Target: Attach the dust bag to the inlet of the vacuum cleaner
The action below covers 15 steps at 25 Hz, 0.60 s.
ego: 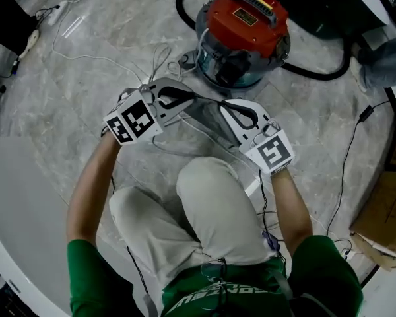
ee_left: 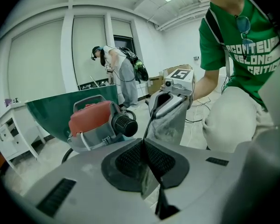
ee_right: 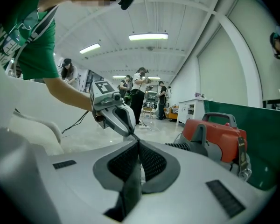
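Left gripper view hides the lower part of the dust bag (ee_left: 172,122).

A grey fabric dust bag (ego: 208,116) hangs pinched between the left tool (ego: 185,99) and right tool (ego: 230,108), near the red-topped round vacuum cleaner (ego: 244,35) on the marble floor (ego: 105,38).

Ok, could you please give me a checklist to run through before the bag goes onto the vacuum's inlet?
1. Left gripper shut on the dust bag: ok.
2. Right gripper shut on the dust bag: ok.
3. Dust bag spread between both grippers: ok.
4. Inlet of the vacuum cleaner uncovered: ok.
5. Dust bag's opening facing the inlet: cannot tell.
6. Dust bag seated on the inlet: not ok, they are apart.
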Tool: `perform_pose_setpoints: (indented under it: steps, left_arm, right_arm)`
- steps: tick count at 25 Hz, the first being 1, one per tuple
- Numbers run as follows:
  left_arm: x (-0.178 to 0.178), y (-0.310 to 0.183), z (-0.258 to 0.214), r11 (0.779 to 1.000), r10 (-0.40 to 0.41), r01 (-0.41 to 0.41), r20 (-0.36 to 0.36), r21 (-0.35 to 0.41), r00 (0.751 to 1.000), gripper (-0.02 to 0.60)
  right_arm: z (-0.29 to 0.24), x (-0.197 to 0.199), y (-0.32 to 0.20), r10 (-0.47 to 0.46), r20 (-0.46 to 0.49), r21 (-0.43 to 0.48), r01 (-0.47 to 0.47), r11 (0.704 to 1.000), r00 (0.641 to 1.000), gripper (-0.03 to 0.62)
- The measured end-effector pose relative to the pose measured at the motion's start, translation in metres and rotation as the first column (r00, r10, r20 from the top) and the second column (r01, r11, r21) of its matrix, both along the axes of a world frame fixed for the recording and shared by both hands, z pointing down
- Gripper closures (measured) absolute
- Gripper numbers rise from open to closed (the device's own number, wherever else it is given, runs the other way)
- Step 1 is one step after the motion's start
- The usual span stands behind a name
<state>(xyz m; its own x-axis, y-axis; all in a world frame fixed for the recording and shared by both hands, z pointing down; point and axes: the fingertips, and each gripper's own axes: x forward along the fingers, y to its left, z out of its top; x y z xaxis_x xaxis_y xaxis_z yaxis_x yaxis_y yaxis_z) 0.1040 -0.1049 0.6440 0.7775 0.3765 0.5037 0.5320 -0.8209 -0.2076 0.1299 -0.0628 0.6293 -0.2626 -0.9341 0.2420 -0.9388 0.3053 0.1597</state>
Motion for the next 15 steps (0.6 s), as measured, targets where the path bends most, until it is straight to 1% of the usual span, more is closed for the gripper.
perform_pose_setpoints:
  steps: [4,7,11,15]
  left_arm:
    - [0.017,-0.005,0.001,1.000,-0.012,0.011,0.024,0.021,1.000,0.565]
    - [0.030,-0.009,0.002,0.999,-0.019,0.017,0.047,0.042,0.999,0.565]
    - [0.047,-0.012,-0.001,0.998,-0.024,0.020,0.064,0.068,0.998,0.565]
    - [0.057,-0.013,-0.003,0.997,-0.015,0.008,0.081,0.082,0.997,0.563]
  right_arm:
    - [0.002,0.017,-0.004,0.028,0.011,0.008,-0.028,1.000,1.000,0.580]
    - [0.006,0.028,-0.006,0.067,0.036,-0.011,-0.067,0.998,0.997,0.580]
    - [0.005,0.043,-0.009,0.078,0.052,0.012,-0.079,0.997,0.996,0.580]
    - [0.006,0.051,-0.008,0.082,0.086,-0.013,-0.081,0.997,0.993,0.580]
